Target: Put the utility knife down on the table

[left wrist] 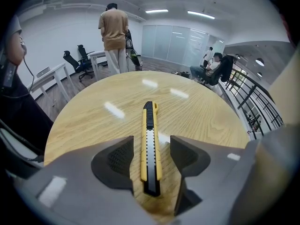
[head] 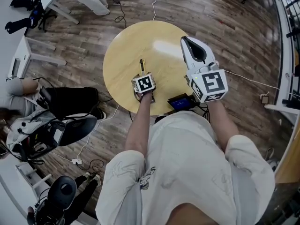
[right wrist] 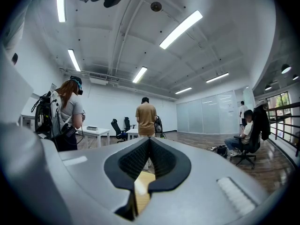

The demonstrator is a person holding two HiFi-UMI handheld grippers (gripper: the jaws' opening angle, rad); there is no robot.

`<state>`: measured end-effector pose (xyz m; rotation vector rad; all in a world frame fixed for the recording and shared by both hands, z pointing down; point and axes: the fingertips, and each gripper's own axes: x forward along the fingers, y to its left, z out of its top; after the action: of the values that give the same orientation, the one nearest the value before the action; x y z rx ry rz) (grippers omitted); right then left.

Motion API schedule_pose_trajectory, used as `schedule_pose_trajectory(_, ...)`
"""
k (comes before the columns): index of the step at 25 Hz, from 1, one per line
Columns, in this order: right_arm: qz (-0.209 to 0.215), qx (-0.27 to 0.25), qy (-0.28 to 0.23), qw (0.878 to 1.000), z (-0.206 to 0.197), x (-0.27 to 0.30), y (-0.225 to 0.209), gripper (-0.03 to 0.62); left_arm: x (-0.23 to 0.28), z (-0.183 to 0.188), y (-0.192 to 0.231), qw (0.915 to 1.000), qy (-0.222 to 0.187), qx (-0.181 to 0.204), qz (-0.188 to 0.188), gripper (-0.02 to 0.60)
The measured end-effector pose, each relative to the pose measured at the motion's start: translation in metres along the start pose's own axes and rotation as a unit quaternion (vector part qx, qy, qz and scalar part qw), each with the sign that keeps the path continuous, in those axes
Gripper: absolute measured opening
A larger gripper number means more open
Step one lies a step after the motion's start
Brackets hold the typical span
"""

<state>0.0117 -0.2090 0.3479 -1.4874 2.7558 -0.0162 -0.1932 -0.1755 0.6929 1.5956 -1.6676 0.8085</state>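
A yellow and black utility knife (left wrist: 150, 144) lies flat on the round wooden table (left wrist: 89, 116), its length running away from me. My left gripper (left wrist: 151, 149) is open and angled down over it; the dark pads (left wrist: 117, 161) stand apart on either side of the knife without pressing it. In the head view the knife (head: 142, 65) pokes out beyond the left gripper (head: 141, 75) near the middle of the table (head: 123, 46). My right gripper (head: 186, 41) is held level over the table's right side, shut, with nothing between its pads (right wrist: 140, 161).
A small blue-screened device (head: 180, 102) sits at the table's near edge. Cables run across the wooden floor. A person (left wrist: 114, 36) stands beyond the table by desks and office chairs. A seated person (head: 28, 90) and gear lie left; a railing (head: 286, 41) runs along the right.
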Motion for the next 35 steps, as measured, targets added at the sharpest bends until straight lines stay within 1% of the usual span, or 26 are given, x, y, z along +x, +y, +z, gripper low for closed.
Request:
schedule_pose_trajectory(3,0.002,0.0,0.0,1.0,0.0,0.001,0.001,0.005,0.001,-0.005,-0.001,0.9999,0.005,-0.008,-0.003,0.267)
schedule_pose_trajectory(5,0.003,-0.001,0.0,1.0,-0.001,0.001,0.002,0.005,-0.002,-0.001,0.0,1.0,-0.005,-0.006,0.0,0.268)
schedule_pose_trajectory(8,0.003,-0.001,0.0,1.0,-0.001,0.0,0.002,0.005,-0.003,-0.003,0.0,0.9999,-0.008,-0.013,-0.001,0.268)
schedule_pose_trajectory(15,0.001,0.0,0.0,1.0,-0.001,0.002,0.003,0.005,-0.012,0.013,0.006,0.9993,-0.038,0.0,0.007,0.268)
schedule_pose_trajectory(18,0.002,0.0,-0.001,1.0,-0.001,0.002,0.003,0.005,-0.015,0.017,0.007,0.9988,-0.048,-0.002,0.011,0.261)
schedule_pose_trajectory(24,0.001,0.001,0.0,1.0,-0.001,0.0,0.0,0.005,-0.024,0.025,0.003,0.9975,-0.069,0.009,0.009,0.238)
schedule_pose_trajectory(27,0.003,-0.001,0.001,1.0,0.0,0.002,0.0,0.005,-0.032,0.032,0.002,0.9955,-0.091,0.023,0.009,0.207)
schedule_pose_trajectory(30,0.003,-0.001,0.003,1.0,0.0,0.002,0.001,0.005,-0.04,0.038,0.001,0.9932,-0.11,0.035,0.011,0.19)
schedule_pose_trajectory(33,0.004,-0.002,0.005,1.0,-0.001,0.002,0.001,0.005,-0.043,0.039,0.0,0.9923,-0.119,0.035,0.011,0.187)
schedule_pose_trajectory(35,0.005,-0.002,0.004,1.0,-0.001,0.002,0.002,0.005,-0.045,0.041,0.0,0.9913,-0.126,0.033,0.013,0.17)
